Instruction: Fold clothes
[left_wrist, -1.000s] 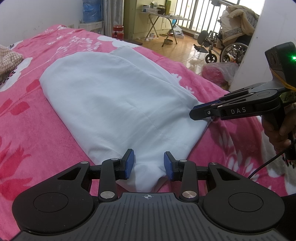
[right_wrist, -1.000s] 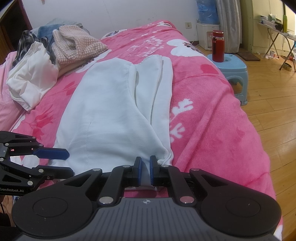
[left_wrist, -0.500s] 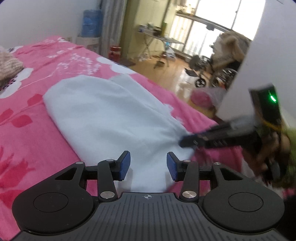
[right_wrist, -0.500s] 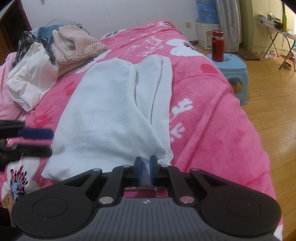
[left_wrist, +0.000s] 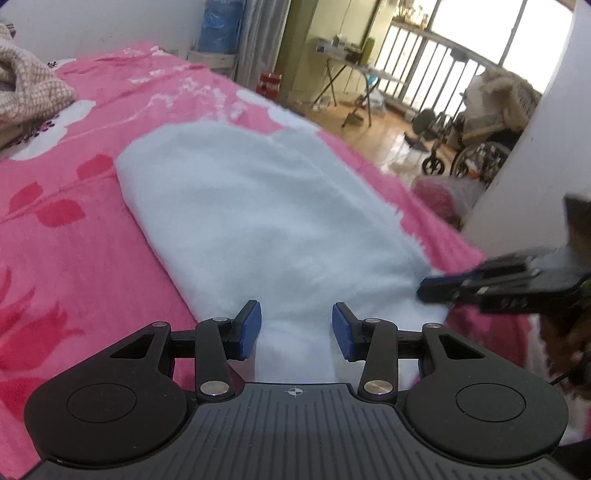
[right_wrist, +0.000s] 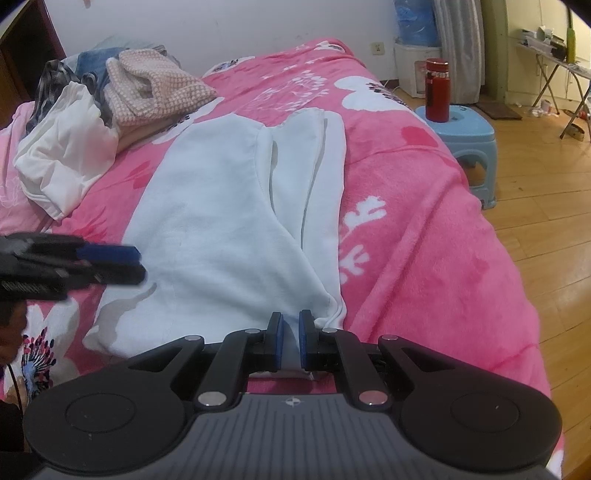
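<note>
At the bottom centre of the right wrist frame, the near hem of the white fleece garment (right_wrist: 229, 221) is clamped between the fingers of the right gripper (right_wrist: 290, 338). The left gripper (left_wrist: 295, 328) is held over the cloth's near edge, fingers apart. The garment is spread lengthwise across the pink floral bed blanket (right_wrist: 424, 236). With one corner pinched, a lift could be skewed and the fleece dragged. A heap of other clothes (right_wrist: 110, 110) lies upper left.

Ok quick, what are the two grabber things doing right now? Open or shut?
Left gripper: open, holding nothing, its fingers either side of the white garment.
Right gripper: shut on the garment's near edge.
</note>
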